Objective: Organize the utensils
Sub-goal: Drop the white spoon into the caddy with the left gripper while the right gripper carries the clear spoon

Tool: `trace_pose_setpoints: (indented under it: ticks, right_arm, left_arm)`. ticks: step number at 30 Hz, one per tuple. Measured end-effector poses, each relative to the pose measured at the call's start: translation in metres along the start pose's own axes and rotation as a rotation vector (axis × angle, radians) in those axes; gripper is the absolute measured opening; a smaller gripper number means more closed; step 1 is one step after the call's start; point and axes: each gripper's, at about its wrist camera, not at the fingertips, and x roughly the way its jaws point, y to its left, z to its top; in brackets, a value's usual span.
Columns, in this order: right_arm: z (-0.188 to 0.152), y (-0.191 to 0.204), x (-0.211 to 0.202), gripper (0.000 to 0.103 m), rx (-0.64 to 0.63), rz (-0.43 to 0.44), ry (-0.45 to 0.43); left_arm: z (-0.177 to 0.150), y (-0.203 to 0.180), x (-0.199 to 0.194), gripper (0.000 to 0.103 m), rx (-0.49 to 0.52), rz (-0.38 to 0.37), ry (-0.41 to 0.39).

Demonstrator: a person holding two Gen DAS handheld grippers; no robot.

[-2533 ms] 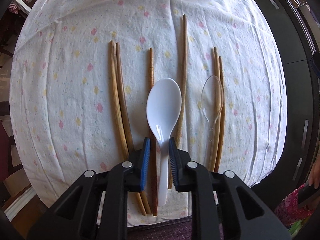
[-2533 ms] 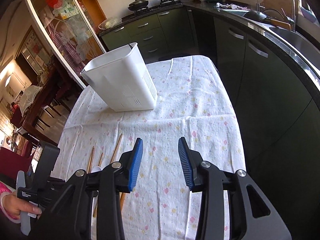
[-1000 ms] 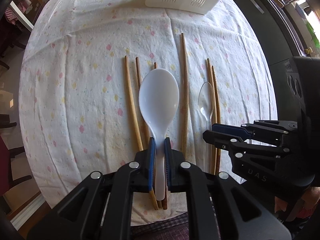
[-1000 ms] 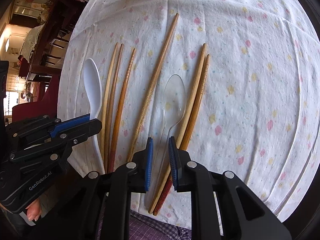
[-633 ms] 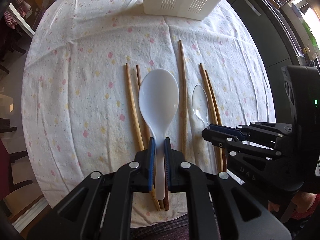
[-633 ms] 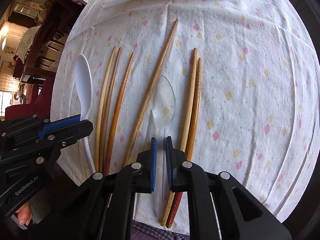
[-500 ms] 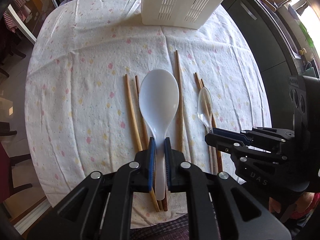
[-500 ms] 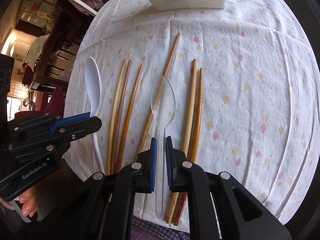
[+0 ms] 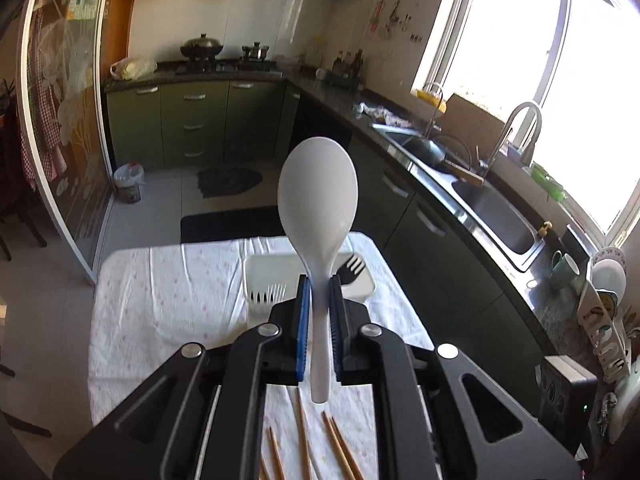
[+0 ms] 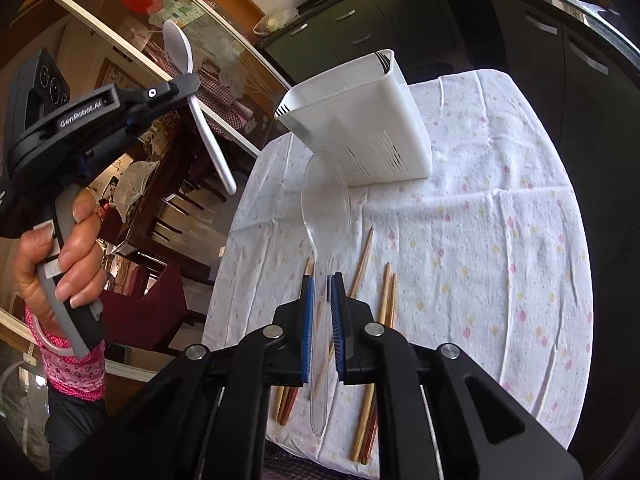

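White plastic spoon (image 9: 318,216) sits pinched between the blue pads of your left gripper (image 9: 319,330), handle clamped about midway, bowl pointing up and away from the camera, handle tip hanging below the fingers toward you. From the right wrist view the same spoon (image 10: 179,46) stands well above the table, your left hand (image 10: 60,248) wrapped round the gripper's grey handle. Your right gripper (image 10: 321,324) is pressed onto the clear plastic spoon (image 10: 326,200): blue pads squeeze its thin handle, the see-through bowl sticks out ahead of the fingertips and overlaps the lower edge of the white utensil holder (image 10: 360,128) in the picture; cannot tell if it touches. Handle end of the clear spoon trails back under the jaws. Both spoons are off the cloth. Wooden chopsticks (image 10: 362,264) lie loose on the flowered tablecloth (image 10: 500,264) below the right gripper, roughly parallel, tips pointing toward the holder; a few more chopstick ends (image 9: 336,448) show under the left gripper. The holder stands on the cloth at the far side, beyond the chopsticks, with a dark fork (image 9: 352,266) poking out of its right part in the left wrist view and slotted vents on its side wall.
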Motion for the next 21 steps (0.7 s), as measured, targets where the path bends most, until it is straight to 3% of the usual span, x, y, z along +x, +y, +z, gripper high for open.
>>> trace_pose_setpoints:
  ticks: [2,4,7,12,21]
  right_arm:
    - [0.002,-0.002,-0.004,0.01,0.009,0.011,-0.014]
    - [0.006,-0.006,-0.008,0.01,0.015,0.016,-0.028]
    - [0.006,-0.014,-0.02,0.01,0.022,0.022,-0.05]
    - [0.015,-0.021,-0.033,0.01,0.034,0.026,-0.092]
    - [0.058,-0.018,-0.041,0.01,0.034,0.038,-0.2]
  left_arm:
    - [0.015,-0.003,0.006,0.009,0.037,-0.009,-0.133]
    - [0.024,-0.008,0.017,0.009,0.087,0.035,-0.233]
    - [0.025,-0.012,0.043,0.009,0.128,0.07,-0.275]
    - [0.008,-0.008,0.088,0.009,0.127,0.1,-0.217]
    - [-0.027,0.009,0.125,0.01,0.127,0.151,-0.105]
